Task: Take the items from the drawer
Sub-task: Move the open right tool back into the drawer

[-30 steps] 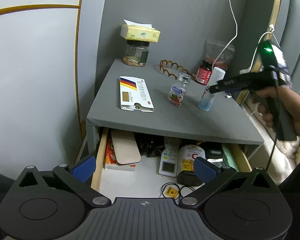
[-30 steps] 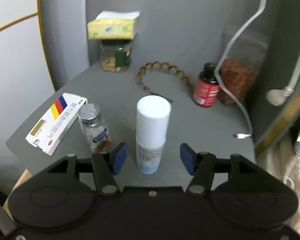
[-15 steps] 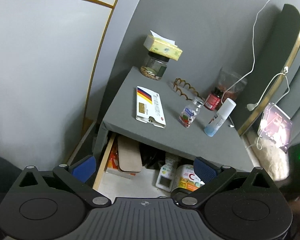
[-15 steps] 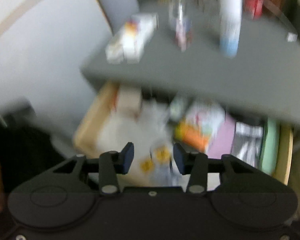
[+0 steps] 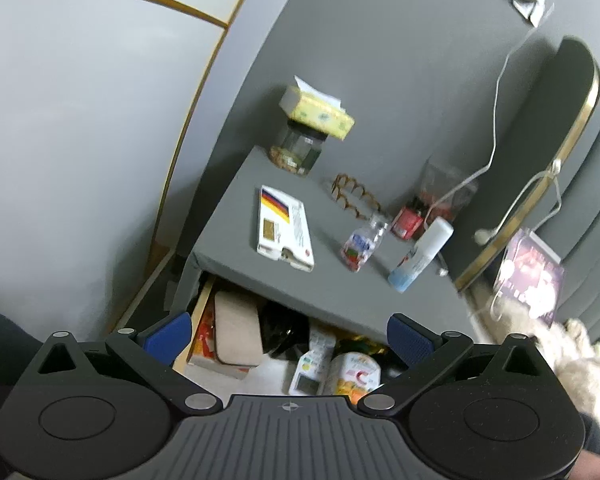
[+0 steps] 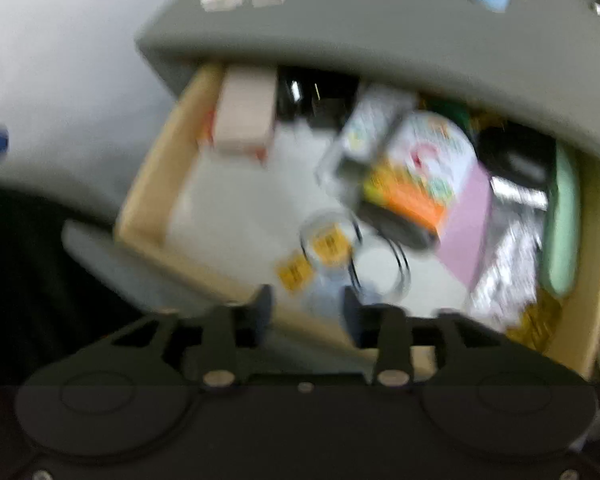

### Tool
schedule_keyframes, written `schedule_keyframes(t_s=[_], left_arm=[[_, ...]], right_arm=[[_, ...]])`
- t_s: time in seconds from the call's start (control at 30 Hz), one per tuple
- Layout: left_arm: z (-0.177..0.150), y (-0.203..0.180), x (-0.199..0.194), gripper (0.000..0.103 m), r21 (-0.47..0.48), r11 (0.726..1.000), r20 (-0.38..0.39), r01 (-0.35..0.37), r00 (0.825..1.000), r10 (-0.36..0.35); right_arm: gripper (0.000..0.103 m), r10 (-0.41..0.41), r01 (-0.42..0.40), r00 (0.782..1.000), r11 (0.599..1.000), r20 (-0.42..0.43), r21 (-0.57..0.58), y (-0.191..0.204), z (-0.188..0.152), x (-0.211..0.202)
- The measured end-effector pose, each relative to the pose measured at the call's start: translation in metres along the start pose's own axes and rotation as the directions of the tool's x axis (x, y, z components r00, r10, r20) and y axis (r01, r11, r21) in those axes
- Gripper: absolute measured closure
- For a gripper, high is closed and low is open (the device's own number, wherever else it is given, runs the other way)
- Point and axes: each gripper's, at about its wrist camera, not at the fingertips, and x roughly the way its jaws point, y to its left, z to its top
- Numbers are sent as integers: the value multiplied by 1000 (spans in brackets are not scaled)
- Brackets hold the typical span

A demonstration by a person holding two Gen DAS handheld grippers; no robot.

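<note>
Left gripper (image 5: 290,338): my jaws stand wide apart, nothing between the blue pads, held back from the nightstand (image 5: 332,280) and aimed at it from the near left. Open drawer (image 6: 156,168) sits under the grey top, pulled toward me.

In the drawer, left to right: beige flat case (image 5: 236,332) against the left wall, white handheld device (image 5: 310,364) mid-drawer, round printed tin (image 6: 428,168) beside it, pink card (image 6: 470,224), silver foil pack (image 6: 508,256), pale green strip (image 6: 562,220) along the right wall. Near the front edge, a coiled black cable with yellow tags (image 6: 332,244).

On top, left to right: jar (image 5: 298,150) with tissue pack (image 5: 320,110) on it at the far left, flat white box (image 5: 286,232), small clear bottle (image 5: 362,242), white roll-on bottle (image 5: 422,256), red-label bottle (image 5: 408,218) behind it.

Right gripper (image 6: 306,312): view is motion-blurred. It points steeply down over the drawer's front edge, jaws opening, roughly half apart. The tagged cable lies just beyond the tips; nothing gripped that I can see.
</note>
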Motion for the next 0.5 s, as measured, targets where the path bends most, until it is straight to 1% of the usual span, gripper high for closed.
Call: schedule_keyframes(t_s=[0.03,0.07,0.1,0.17,0.23,0.37,0.5], left_arm=[[1,2,-3,0,-15,1000,16,-1,1000,1],[2,4,-4,0,-24,1000,26,-4,1000,5],[3,6,-4,0,-39,999,35,-13,999,14],[4,9,-3,0,-56,998,41,-38,998,40],[5,9,-3,0,-48,997,42,-57,997,59],[7,14,-6,0,-58,996,53,-68,996,72],[8,20,-7,0,-67,995,57,-70,996,74]], right_arm=[[39,10,-10,999,1000,52,3,8,12,2],[35,15,-15,995,1000,100,-1,18,25,7],[32,14,-13,991,1000,130,-10,28,36,12],[31,10,-7,988,1000,156,-22,44,52,23],[25,-14,16,986,1000,168,-14,59,68,39],[25,-82,76,987,996,140,48,73,89,64],[25,-146,137,983,987,111,80,77,105,83]])
